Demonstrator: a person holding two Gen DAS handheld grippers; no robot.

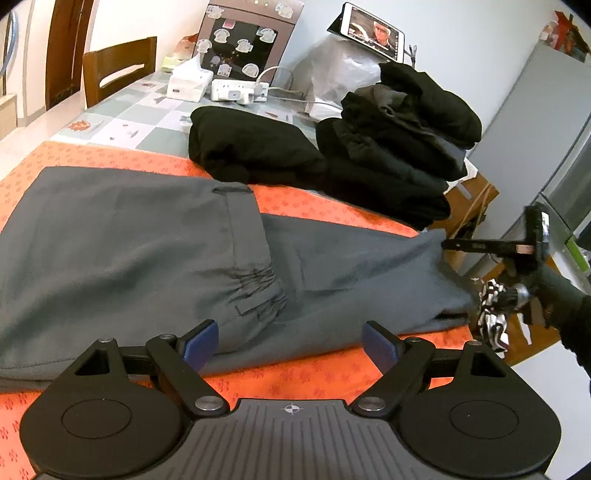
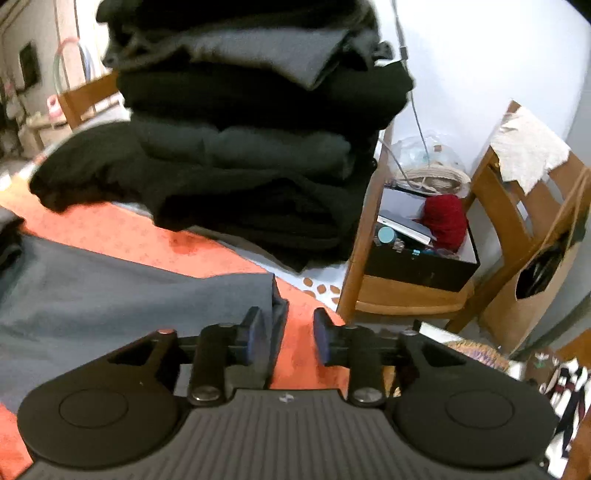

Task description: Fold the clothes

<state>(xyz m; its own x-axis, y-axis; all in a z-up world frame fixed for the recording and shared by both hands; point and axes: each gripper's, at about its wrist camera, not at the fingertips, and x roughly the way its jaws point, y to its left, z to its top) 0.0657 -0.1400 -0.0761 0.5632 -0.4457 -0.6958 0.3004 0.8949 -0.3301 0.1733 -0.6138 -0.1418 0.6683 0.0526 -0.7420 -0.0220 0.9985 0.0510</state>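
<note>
Grey trousers (image 1: pixel 129 251) lie flat on the orange tablecloth (image 1: pixel 314 373), waistband folded over the middle. My left gripper (image 1: pixel 290 343) hovers open over their near edge, nothing between its blue pads (image 1: pixel 201 345). In the left wrist view my right gripper (image 1: pixel 452 245) sits at the hem of the trouser leg at the right table edge. In the right wrist view that gripper (image 2: pixel 290 336) stands part open; the grey trouser hem (image 2: pixel 277 306) lies between its fingers beside the left one, and orange cloth shows in the gap, so the pads do not press it.
A tall stack of folded black clothes (image 1: pixel 399 147) (image 2: pixel 258 166) and one separate black folded garment (image 1: pixel 247 147) sit behind the trousers. Further back are a power strip (image 1: pixel 236 90) and a propped phone (image 1: pixel 373 31). A wooden chair (image 2: pixel 517 229) holding a box with red yarn (image 2: pixel 443 218) stands off the table's right end.
</note>
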